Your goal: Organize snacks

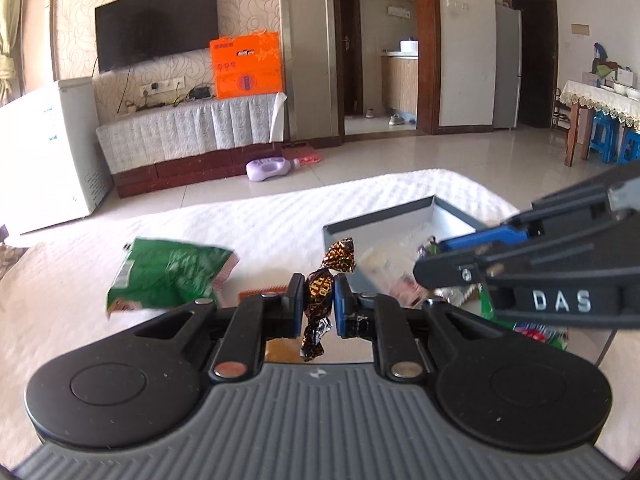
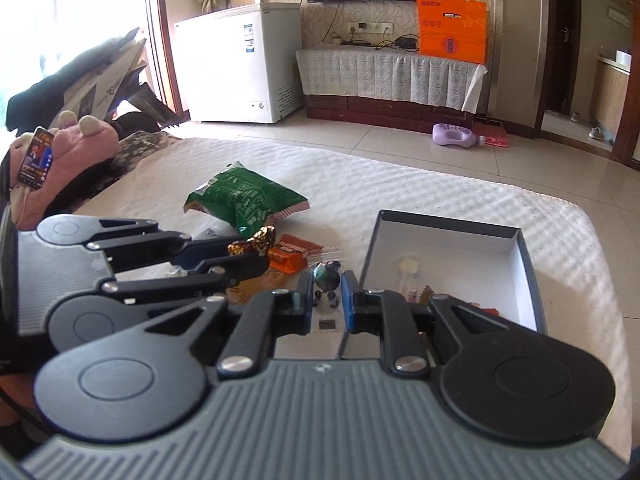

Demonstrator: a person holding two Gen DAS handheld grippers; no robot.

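Observation:
My left gripper (image 1: 318, 300) is shut on a brown and gold wrapped candy (image 1: 320, 296) and holds it above the white bed. The same candy (image 2: 256, 242) shows at the left gripper's tips in the right wrist view. My right gripper (image 2: 326, 292) is shut on a small dark green wrapped sweet (image 2: 327, 276), just left of the open grey box (image 2: 520, 264). The box (image 1: 384, 220) holds several small snacks. A green snack bag (image 1: 168, 272) lies on the bed; it also shows in the right wrist view (image 2: 244, 200). An orange packet (image 2: 294, 254) lies beside it.
A white bed cover (image 2: 400, 184) carries everything. A pink plush toy (image 2: 76, 148) with a phone (image 2: 36, 158) lies at the far left. Beyond the bed is tiled floor with a purple bottle (image 2: 456, 135), a white freezer (image 2: 240, 64) and a TV stand (image 1: 192, 128).

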